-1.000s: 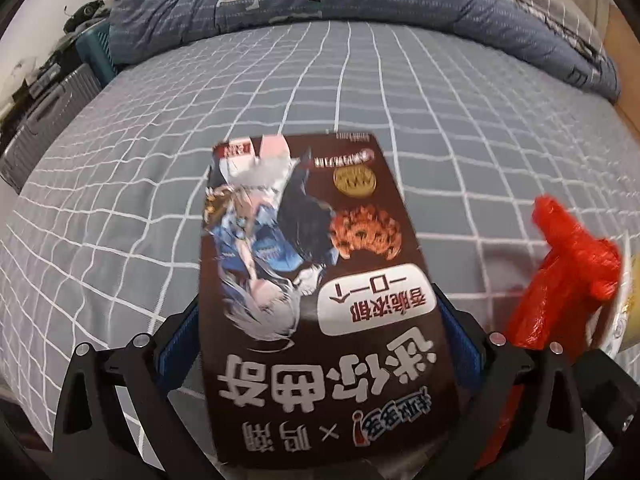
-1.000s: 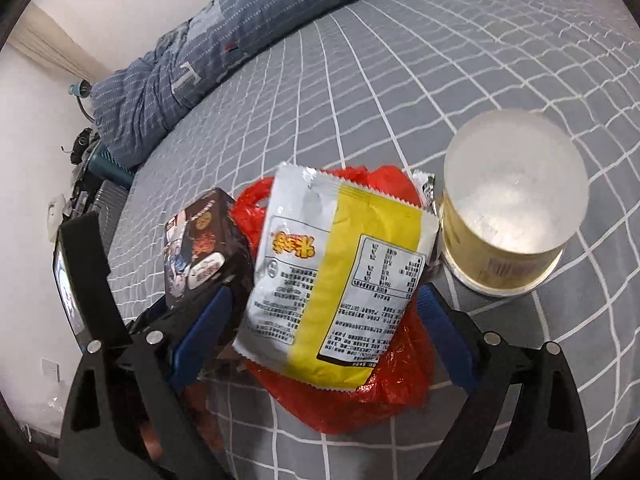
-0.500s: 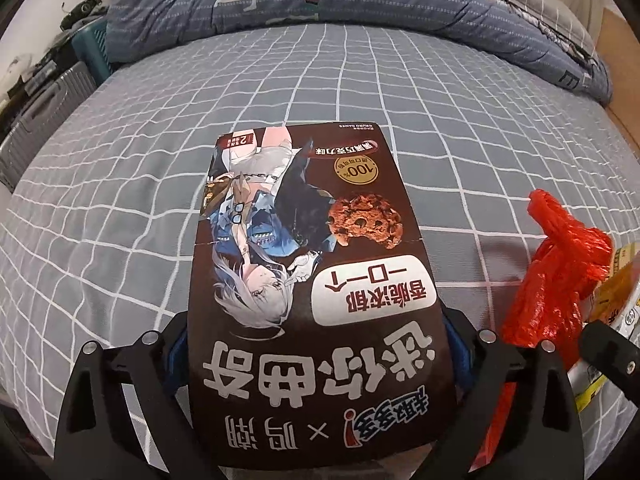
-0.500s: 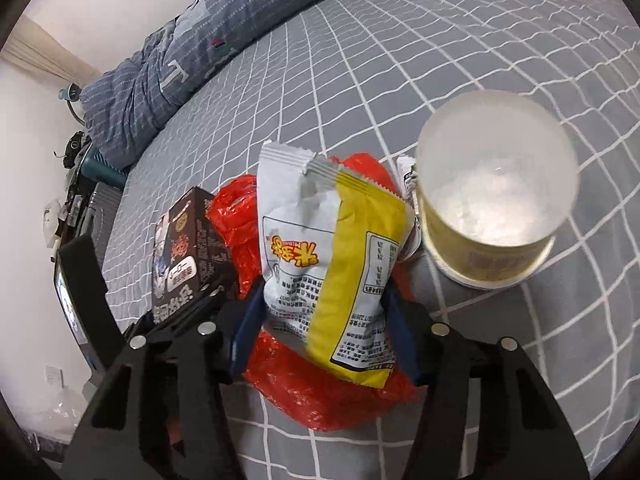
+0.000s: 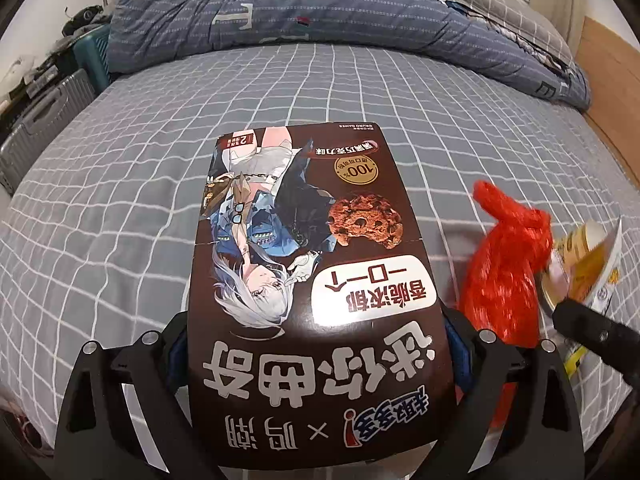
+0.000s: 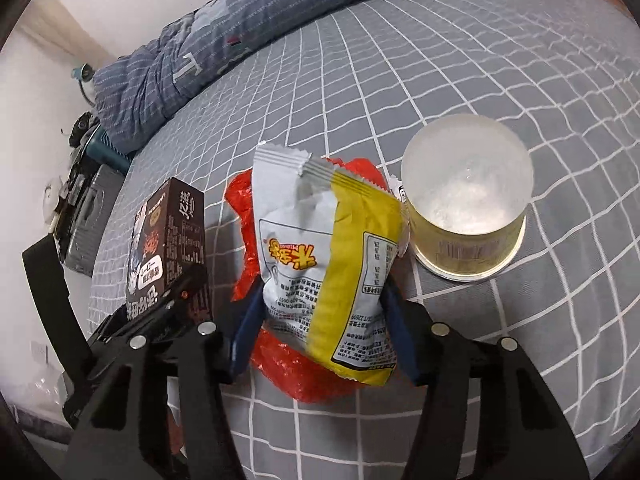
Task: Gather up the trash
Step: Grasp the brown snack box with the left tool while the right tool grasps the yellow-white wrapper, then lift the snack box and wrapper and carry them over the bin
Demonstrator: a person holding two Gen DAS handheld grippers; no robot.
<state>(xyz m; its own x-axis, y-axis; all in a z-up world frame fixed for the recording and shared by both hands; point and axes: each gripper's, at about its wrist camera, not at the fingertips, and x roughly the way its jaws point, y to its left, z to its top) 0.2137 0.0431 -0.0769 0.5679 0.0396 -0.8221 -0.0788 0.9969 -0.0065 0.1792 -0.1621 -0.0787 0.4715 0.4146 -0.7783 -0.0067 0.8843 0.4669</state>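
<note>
My left gripper (image 5: 316, 344) is shut on a dark brown cookie box (image 5: 308, 280) and holds it above the bed; the box also shows in the right wrist view (image 6: 168, 248). My right gripper (image 6: 324, 320) is shut on a white and yellow snack bag (image 6: 324, 264), held just over a red plastic bag (image 6: 296, 372) that lies on the bed. The red bag shows at the right in the left wrist view (image 5: 500, 272), with the snack bag (image 5: 592, 260) beyond it.
A yellow tub with a frosted lid (image 6: 468, 200) stands on the grey checked bed sheet (image 6: 440, 60) right of the red bag. A rumpled blue duvet (image 5: 320, 12) lies along the far side. Suitcases (image 5: 40, 120) stand beside the bed at the left.
My right gripper has closed on the snack bag and lifted it slightly. My left gripper has tilted the cookie box and drawn back a little.
</note>
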